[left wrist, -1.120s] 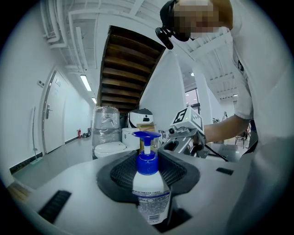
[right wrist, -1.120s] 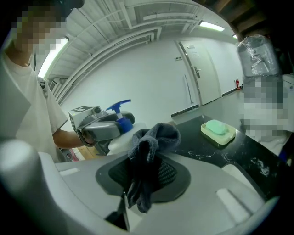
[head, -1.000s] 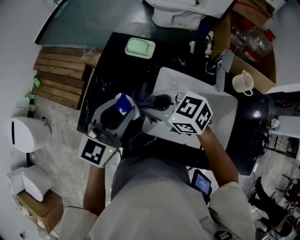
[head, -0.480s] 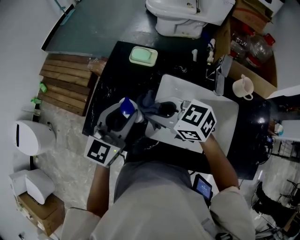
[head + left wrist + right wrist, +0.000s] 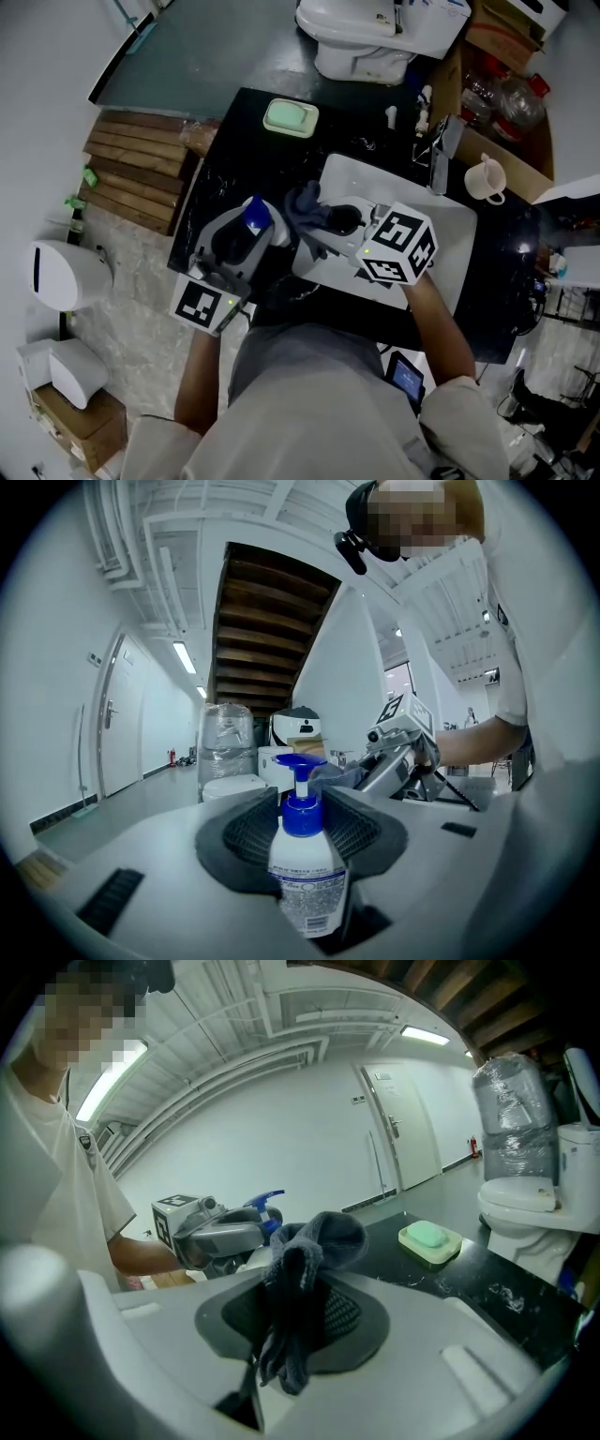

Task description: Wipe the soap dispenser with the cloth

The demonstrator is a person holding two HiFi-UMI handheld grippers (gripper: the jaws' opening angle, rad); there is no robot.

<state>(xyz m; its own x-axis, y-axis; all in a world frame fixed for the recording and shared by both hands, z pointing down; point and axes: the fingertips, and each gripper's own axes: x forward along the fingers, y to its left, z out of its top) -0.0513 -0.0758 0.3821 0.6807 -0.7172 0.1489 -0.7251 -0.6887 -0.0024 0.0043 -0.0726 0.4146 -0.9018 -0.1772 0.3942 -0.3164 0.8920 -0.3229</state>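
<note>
Glossy black counter [image 5: 234, 150], crumpled grey cloth [image 5: 309, 1251]

My left gripper [image 5: 302, 827] is holding the soap dispenser [image 5: 305, 883] upright between its jaws. My right gripper [image 5: 298, 1316], to its right, is clamping the cloth [image 5: 314, 1237] just beside the pump. Behind them, the soap dish [image 5: 292, 117] is lying on the counter [image 5: 239, 150], left of the sink [image 5: 450, 234].
</note>
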